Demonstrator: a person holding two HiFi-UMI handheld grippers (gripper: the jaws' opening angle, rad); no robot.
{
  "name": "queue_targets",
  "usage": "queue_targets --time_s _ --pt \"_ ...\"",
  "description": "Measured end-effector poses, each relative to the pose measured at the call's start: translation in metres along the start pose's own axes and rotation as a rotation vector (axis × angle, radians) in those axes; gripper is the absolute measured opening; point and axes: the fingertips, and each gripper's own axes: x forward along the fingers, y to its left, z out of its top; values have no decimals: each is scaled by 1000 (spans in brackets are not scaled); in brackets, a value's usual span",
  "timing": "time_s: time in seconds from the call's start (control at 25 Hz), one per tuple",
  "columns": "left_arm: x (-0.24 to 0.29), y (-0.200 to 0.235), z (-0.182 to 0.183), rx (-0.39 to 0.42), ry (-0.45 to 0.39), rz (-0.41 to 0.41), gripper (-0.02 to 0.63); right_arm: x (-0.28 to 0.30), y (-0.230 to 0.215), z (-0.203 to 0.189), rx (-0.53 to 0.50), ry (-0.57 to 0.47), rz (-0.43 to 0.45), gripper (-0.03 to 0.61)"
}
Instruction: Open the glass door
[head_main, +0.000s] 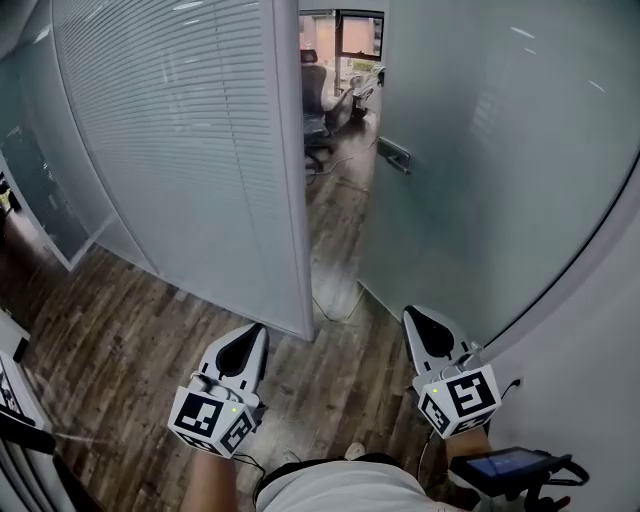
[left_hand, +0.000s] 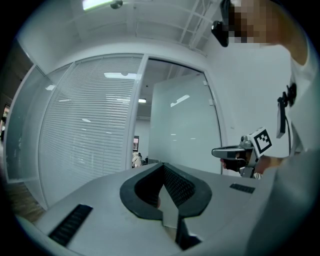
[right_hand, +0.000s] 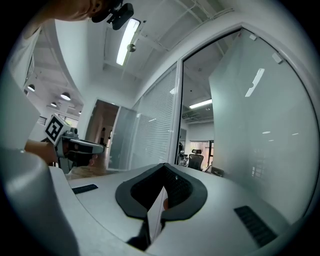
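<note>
Left gripper (head_main: 248, 342) and right gripper (head_main: 421, 326), both white, have their jaws pressed together on nothing, near the doorway. The frosted glass door (head_main: 480, 180) stands swung inward at right, leaving a narrow strip of wood-plank floor (head_main: 335, 235) beside the white-blinded glass partition (head_main: 190, 150). A black office chair (head_main: 314, 100) sits beyond.

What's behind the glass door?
Through the gap beside the glass door: an office chair, wood floor and a window at the far end. The door's frosted pane and the blinds partition hide the rest of the room.
</note>
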Motion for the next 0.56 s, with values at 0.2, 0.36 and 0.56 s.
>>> queue_targets --time_s 0.2,0.36,0.56 --pt "-17 24 -1 -21 -21 3 0 6 27 1 -37 7 -8 0" --pt "-21 26 -3 -12 -24 -21 0 5 35 1 -56 4 -26 0" --pt "-19 21 3 -7 -17 -32 0 0 29 11 -54 13 -53 0"
